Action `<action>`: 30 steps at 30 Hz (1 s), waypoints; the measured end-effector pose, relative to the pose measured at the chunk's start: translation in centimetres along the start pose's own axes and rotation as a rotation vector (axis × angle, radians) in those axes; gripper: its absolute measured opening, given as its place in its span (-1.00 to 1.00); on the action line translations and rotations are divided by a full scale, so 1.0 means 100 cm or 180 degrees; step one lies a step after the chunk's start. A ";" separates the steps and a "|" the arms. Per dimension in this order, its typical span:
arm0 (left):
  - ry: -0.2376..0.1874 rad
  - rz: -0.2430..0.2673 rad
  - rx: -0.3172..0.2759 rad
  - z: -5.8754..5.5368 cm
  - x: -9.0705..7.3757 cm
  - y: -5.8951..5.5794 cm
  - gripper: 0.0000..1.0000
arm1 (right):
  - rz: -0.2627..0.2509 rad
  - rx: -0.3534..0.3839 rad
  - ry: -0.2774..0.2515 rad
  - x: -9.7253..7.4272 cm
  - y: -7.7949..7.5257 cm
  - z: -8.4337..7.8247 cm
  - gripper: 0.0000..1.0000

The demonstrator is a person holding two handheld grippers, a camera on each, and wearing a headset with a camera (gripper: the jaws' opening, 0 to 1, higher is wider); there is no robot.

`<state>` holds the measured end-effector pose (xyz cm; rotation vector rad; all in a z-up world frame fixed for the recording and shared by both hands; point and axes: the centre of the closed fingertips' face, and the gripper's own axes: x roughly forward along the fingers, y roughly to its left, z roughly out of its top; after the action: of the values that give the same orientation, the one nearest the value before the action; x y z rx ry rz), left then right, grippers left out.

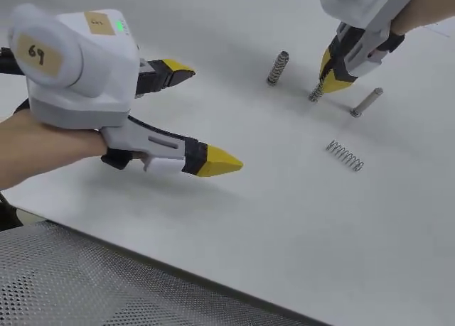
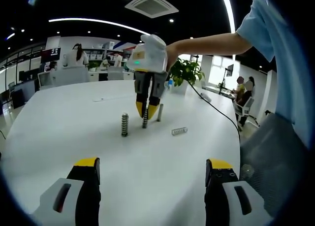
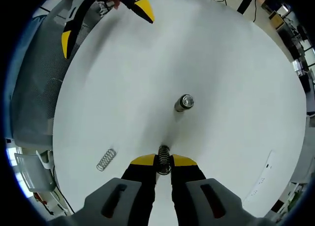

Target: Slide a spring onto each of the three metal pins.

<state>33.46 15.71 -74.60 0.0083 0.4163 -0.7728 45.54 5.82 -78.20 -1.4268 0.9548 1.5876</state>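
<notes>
Right claw [image 3: 163, 160] clenched on coiled steel spring [image 1: 315, 94], apparently partway down middle pin, white table [image 1: 284, 219]. My left claw [image 1: 215, 118] released, idle. Risks: sideways tug topples pin; pinched coil jams. Bare grey metal pin [image 1: 366, 102] and loose wire spring [image 1: 345, 155] wait.

White table [image 1: 270, 226], spring-sleeved pin [image 1: 277, 68] standing, upright spring [image 1: 316, 92] beside it, bare pin [image 1: 366, 102] next along, loose spring [image 1: 345, 155] lying flat nearby
</notes>
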 end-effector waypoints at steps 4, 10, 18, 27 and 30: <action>0.0005 0.0000 -0.0003 0.000 0.000 0.000 0.70 | -0.0006 0.0025 -0.0016 0.002 0.000 0.000 -0.84; 0.0001 0.0005 -0.0014 0.000 0.001 0.001 0.70 | -0.0005 0.0031 -0.0007 0.006 0.001 -0.001 -0.84; 0.0006 0.0012 -0.0010 0.000 0.001 0.002 0.70 | -0.0009 0.0063 -0.0015 0.006 -0.002 -0.003 -0.83; 0.0002 0.0008 -0.0017 0.000 0.002 0.003 0.70 | -0.0025 0.0113 -0.0088 0.010 -0.005 -0.004 -0.48; 0.0008 0.0006 -0.0015 -0.001 0.002 0.003 0.70 | -0.0064 0.0141 -0.0142 0.011 -0.008 -0.004 -0.29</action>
<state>33.76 15.82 -74.78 0.0053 0.4205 -0.7700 46.36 5.88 -79.37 -1.3610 0.9412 1.5679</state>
